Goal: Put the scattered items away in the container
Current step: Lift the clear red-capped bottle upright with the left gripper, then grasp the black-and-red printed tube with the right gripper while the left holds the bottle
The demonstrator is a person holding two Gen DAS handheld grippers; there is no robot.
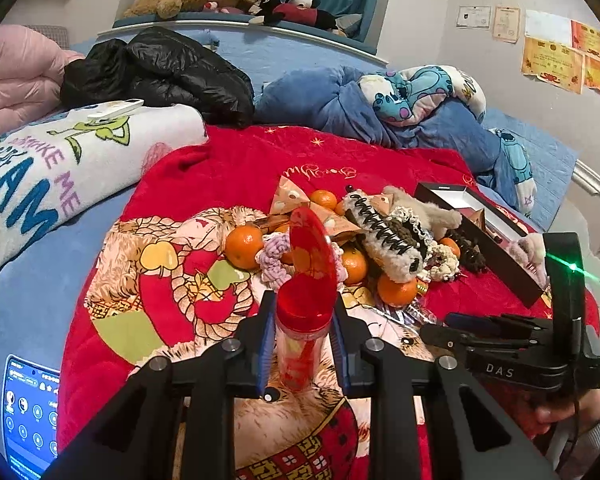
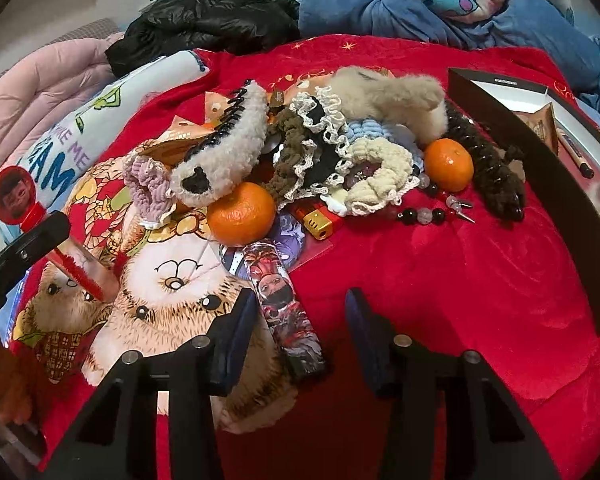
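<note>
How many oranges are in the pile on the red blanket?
6 show in the left view: far left, top, behind the red lid, middle, front, right near the box. More may be buried.

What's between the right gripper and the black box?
Right wrist view: only bare red blanket lies between the open right gripper and the black box; the printed stick lies by its left finger.

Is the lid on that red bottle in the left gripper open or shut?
Open. In the left wrist view the red bottle, clamped in the left gripper, has its round flip lid swung up off the neck.
</note>
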